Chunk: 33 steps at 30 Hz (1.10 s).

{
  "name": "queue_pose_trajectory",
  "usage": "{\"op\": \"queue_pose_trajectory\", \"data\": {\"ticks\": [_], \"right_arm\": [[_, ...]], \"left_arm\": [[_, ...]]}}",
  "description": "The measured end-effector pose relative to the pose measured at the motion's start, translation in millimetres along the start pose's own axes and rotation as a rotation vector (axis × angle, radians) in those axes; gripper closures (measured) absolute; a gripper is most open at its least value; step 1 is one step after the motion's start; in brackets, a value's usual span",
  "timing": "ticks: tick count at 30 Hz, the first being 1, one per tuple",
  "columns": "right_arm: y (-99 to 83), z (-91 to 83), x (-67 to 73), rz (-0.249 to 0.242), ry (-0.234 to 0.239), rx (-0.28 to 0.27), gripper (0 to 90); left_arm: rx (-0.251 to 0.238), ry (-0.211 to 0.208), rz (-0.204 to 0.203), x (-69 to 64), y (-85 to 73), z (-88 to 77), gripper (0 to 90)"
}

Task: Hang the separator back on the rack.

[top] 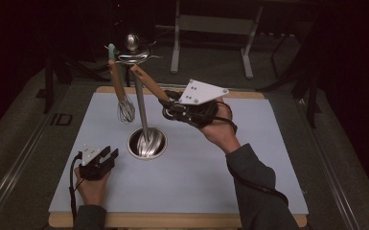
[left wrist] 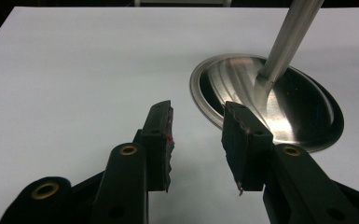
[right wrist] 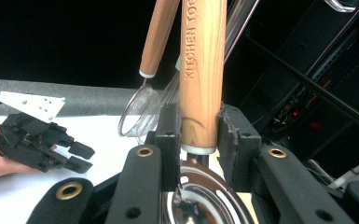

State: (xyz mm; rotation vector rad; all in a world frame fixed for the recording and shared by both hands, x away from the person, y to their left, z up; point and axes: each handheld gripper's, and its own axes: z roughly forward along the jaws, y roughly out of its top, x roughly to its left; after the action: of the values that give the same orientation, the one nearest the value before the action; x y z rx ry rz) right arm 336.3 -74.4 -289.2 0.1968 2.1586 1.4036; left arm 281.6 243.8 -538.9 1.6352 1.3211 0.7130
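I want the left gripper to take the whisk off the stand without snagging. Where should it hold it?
Grip the whisk on its wooden handle, above the wire head, coming in from the left, away from the stand's pole. The handle is straight and firm and hangs nearly upright; the wires would flex. The right gripper already occupies the other handle.

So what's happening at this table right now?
A person is working at a metal utensil stand on a white mat. The right tool is closed on the wooden handle of a utensil whose top is up at the stand's hooks, tilted off the pole. A whisk hangs beside it. The left tool rests open on the mat near the stand's base, holding nothing.
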Motion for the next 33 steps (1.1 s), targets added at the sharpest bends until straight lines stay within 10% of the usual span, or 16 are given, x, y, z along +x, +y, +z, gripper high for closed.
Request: {"op": "queue_pose_trajectory", "data": {"ticks": [33], "right_arm": [[-3.2,28.0,8.1,0.032,-0.003,0.059,67.7]], "left_arm": [[-0.001,-0.001,-0.010,0.7,0.0,0.1,63.2]]}}
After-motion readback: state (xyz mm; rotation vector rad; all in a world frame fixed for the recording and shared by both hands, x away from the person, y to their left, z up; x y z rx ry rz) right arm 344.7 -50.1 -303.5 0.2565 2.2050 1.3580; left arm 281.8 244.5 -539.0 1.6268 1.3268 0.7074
